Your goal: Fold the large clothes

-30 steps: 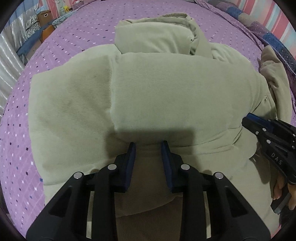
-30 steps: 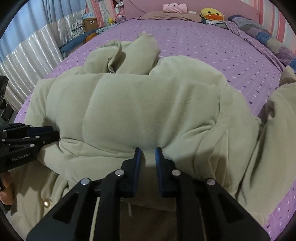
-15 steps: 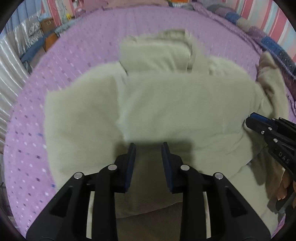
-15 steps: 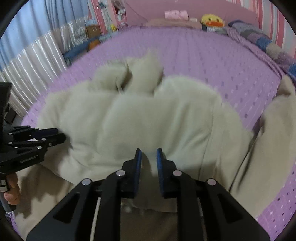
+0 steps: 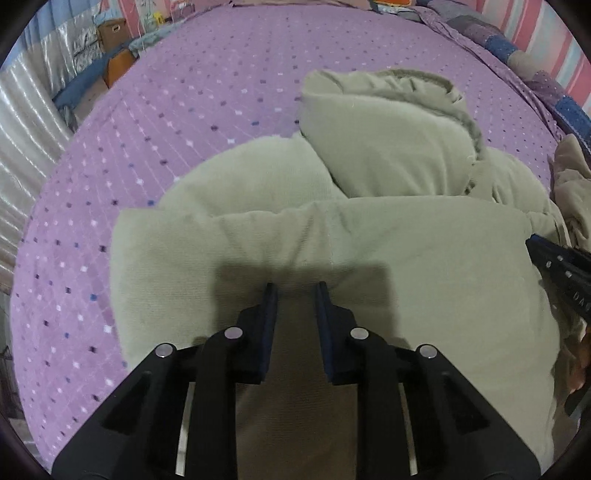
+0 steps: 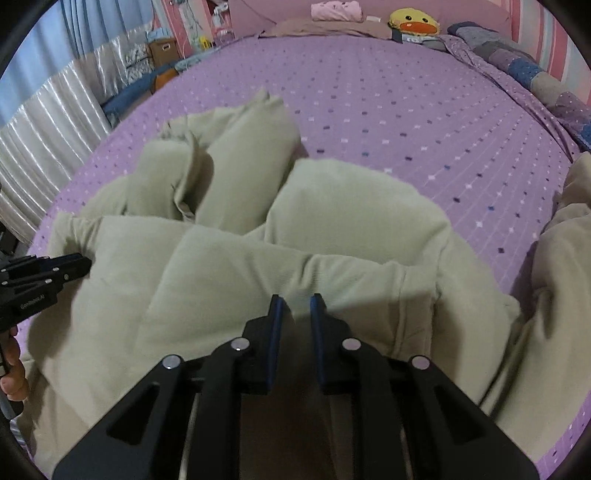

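Coat (image 5: pixel 406 258): pale green, padded, thick; folded over itself on the purple dotted bed (image 5: pixel 184 110), hood (image 5: pixel 384 140) bunched at the coat's far end.
Left tongs (image 5: pixel 295 291): clamped on the coat's near fold.
Right tongs (image 6: pixel 296 303): clamped on the same fold, at the coat's other side.
Duck toy (image 6: pixel 413 20): far beyond the coat, at the bed's head.

Purple dotted bed (image 6: pixel 406 110), bulky pale green garment (image 6: pixel 332 221) on it, duck plush (image 6: pixel 413 20) far end

Both wrist cameras look steeply down, close over the same folded garment (image 5: pixel 369 236) (each glimpsing the other's fingers).
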Tool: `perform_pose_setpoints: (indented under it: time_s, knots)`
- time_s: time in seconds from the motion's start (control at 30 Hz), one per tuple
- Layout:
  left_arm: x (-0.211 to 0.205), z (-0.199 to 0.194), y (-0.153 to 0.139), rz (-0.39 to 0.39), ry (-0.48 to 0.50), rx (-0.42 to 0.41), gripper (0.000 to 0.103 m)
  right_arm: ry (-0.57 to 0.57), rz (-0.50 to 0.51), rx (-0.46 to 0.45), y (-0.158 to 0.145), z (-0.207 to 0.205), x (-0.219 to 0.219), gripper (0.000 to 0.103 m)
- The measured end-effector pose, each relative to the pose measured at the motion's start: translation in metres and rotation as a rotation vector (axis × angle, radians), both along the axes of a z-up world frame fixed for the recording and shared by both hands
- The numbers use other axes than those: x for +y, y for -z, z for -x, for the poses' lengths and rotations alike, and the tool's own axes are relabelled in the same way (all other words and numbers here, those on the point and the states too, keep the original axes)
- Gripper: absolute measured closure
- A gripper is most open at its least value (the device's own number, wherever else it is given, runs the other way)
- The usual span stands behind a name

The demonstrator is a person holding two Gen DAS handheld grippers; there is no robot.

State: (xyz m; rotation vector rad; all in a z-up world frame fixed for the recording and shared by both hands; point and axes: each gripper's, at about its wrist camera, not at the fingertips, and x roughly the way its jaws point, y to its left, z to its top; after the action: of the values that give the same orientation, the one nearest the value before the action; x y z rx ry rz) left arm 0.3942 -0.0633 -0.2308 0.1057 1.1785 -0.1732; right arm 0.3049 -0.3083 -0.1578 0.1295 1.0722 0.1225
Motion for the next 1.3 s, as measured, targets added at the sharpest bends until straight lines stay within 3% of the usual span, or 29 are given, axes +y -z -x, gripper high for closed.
perform_pose_setpoints:
  time_s: [0.2, 0.4, 0.43, 0.47, 0.5, 0.53, 0.57, 0.67, 0.77, 0.93, 1.2, 1.3]
  knots:
    - [-0.003, 0.000, 0.013, 0.002, 0.013, 0.001, 0.084, -0.009, 0.007, 0.004, 0.012, -0.005, -0.002, 0.089]
    - [0.005, 0.007, -0.004, -0.023, 0.014, -0.013, 0.082, 0.028, -0.038, 0.009, -0.002, 0.002, -0.008, 0.086]
    - [0.003, 0.012, -0.009, -0.024, 0.014, -0.021, 0.071, 0.036, -0.032, 0.004, -0.012, 0.006, -0.009, 0.084]
    - [-0.002, 0.011, -0.016, -0.016, 0.010, -0.028, 0.060, 0.043, -0.030, -0.008, -0.019, 0.009, -0.010, 0.074]
    - [-0.001, 0.017, -0.025, -0.004, 0.004, -0.050, 0.033, 0.052, -0.042, -0.032, -0.029, 0.015, -0.011, 0.065]
    - [-0.003, 0.022, -0.034, -0.005, -0.001, -0.078, 0.017, 0.058, -0.052, -0.049, -0.036, 0.019, -0.013, 0.043]
    - [-0.003, 0.028, -0.044, -0.006, -0.002, -0.113, 0.014, 0.069, -0.050, -0.070, -0.045, 0.024, -0.014, 0.031]
    - [-0.006, 0.040, -0.064, 0.023, 0.020, -0.136, 0.013, 0.083, 0.004, -0.108, -0.063, 0.035, -0.016, 0.025]
    - [-0.010, 0.049, -0.082, 0.023, 0.033, -0.162, 0.003, 0.105, 0.012, -0.100, -0.067, 0.040, -0.025, 0.021]
    - [-0.020, 0.051, -0.087, 0.012, 0.052, -0.163, 0.003, 0.159, 0.057, -0.093, -0.067, 0.045, -0.060, 0.014]
    - [-0.043, 0.030, -0.072, 0.044, 0.046, -0.136, 0.003, 0.377, 0.189, -0.072, -0.078, 0.009, -0.174, 0.014]
    - [-0.046, 0.022, -0.065, 0.023, 0.051, -0.127, 0.003, 0.449, 0.188, -0.036, -0.071, -0.009, -0.217, 0.014]
